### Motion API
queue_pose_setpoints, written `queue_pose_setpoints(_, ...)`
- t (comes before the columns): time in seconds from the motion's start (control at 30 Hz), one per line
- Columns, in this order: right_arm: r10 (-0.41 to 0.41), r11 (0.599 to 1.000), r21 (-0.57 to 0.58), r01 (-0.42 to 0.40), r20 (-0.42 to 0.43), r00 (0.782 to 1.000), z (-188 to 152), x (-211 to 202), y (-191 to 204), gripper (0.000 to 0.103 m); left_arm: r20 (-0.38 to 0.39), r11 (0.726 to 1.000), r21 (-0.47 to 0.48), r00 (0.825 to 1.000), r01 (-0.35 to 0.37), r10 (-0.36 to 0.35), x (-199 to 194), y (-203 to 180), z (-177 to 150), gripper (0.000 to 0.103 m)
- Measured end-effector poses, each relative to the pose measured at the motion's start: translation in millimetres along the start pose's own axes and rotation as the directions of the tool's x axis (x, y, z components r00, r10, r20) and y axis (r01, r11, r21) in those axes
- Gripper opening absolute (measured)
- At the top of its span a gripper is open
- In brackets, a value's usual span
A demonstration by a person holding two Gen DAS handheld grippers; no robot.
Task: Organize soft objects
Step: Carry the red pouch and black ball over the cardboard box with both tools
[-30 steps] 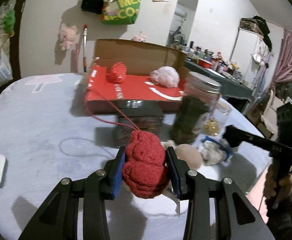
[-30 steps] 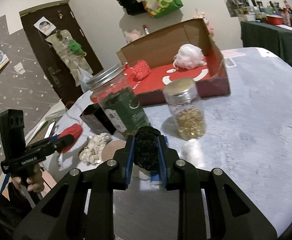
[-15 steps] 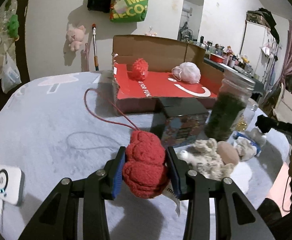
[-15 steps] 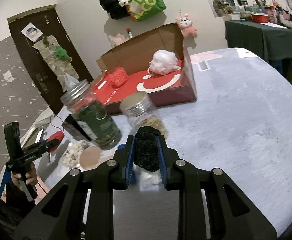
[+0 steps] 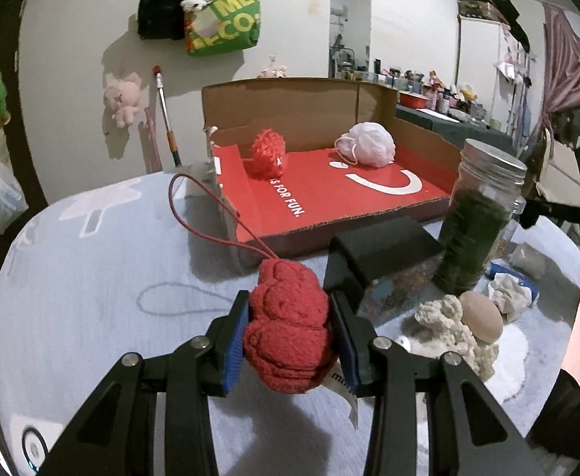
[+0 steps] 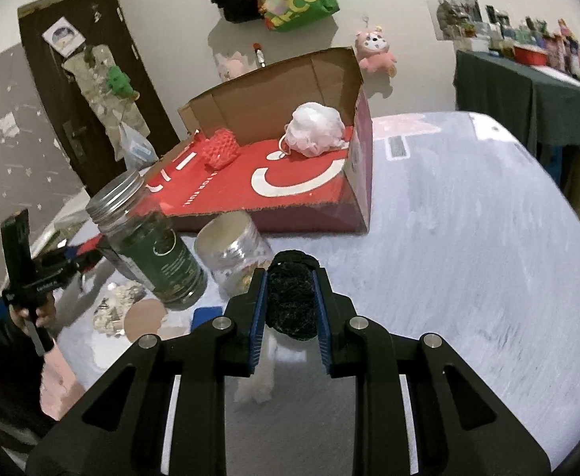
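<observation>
Above the table (image 5: 91, 277), the left gripper (image 5: 290, 337) clamps a red knitted toy (image 5: 290, 325), the right gripper (image 6: 290, 301) a black scrubber (image 6: 291, 297).

Two jars (image 6: 151, 246), one box (image 5: 329, 194), six soft objects (image 5: 288, 325)

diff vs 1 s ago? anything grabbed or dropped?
Nothing grabbed or dropped. Both hand-held grippers swung toward the box, which now looks nearer. Left stays shut on the red knit toy, right on the black scrubber. Jars and box contents unmoved.
</observation>
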State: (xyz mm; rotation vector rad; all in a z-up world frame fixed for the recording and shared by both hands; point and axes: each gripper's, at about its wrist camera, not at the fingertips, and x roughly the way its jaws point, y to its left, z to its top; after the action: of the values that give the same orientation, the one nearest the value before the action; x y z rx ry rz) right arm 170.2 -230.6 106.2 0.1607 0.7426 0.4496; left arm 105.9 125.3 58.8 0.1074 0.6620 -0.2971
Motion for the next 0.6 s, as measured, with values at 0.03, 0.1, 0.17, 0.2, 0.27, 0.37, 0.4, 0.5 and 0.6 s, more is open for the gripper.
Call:
queue_pose_setpoints(0.03, -0.005, 1.000, -0.012, 0.005, -0.002, 1.000, 2.8, 0.6, 0.5, 0.021, -0.003, 1.000, 0.014, 1.000, 0.011, -0.011, 1.5, 0.5, 3.6, 0.042)
queue_pose_setpoints(0.1, -0.009, 0.999, -0.036, 0.008, -0.019, 1.000, 10.3, 4.4, 1.7, 0.021, -0.001, 0.999, 0.030, 1.000, 0.022, -0.022, 3.0, 0.6, 8.6, 0.042)
queue_pose_setpoints(0.17, -0.016, 0.998, -0.058, 0.014, -0.033, 0.999, 18.6, 8.7, 2.4, 0.021, -0.001, 0.999, 0.043, 1.000, 0.030, -0.030, 4.8, 3.6, 17.0, 0.042)
queue_pose_setpoints(0.2, -0.021, 0.998, -0.067, 0.018, -0.038, 0.999, 23.2, 11.0, 1.8, 0.021, -0.001, 0.998, 0.045, 1.000, 0.032, -0.032, 5.4, 5.6, 21.3, 0.042)
queue_pose_setpoints(0.27, -0.022, 0.996, -0.082, 0.018, -0.045, 0.999, 32.6, 14.3, 2.4, 0.021, 0.000, 0.998, 0.044, 0.999, 0.041, -0.041, 6.8, 9.6, 29.4, 0.042)
queue_pose_setpoints(0.37, -0.013, 0.994, -0.108, 0.007, -0.048, 0.999, 50.9, 19.6, 4.1, 0.021, 0.005, 0.997, 0.042, 0.998, 0.057, -0.058, 7.4, 14.8, 44.0, 0.042)
queue_pose_setpoints(0.4, -0.005, 0.994, -0.111, -0.001, -0.049, 0.999, 56.2, 21.4, 4.9, 0.021, 0.007, 0.997, 0.040, 0.998, 0.065, -0.066, 7.7, 15.5, 49.1, 0.042)
queue_pose_setpoints(0.5, 0.030, 0.993, -0.115, -0.035, -0.052, 0.998, 71.7, 28.7, 6.9, 0.021, 0.010, 0.994, 0.020, 0.994, 0.107, -0.107, 10.5, 18.1, 65.2, 0.042)
queue_pose_setpoints(0.6, 0.075, 0.992, -0.098, -0.081, -0.061, 0.995, 87.9, 41.0, 8.2, 0.021, -0.004, 0.990, -0.020, 0.990, 0.139, -0.140, 21.6, 18.6, 84.6, 0.042)
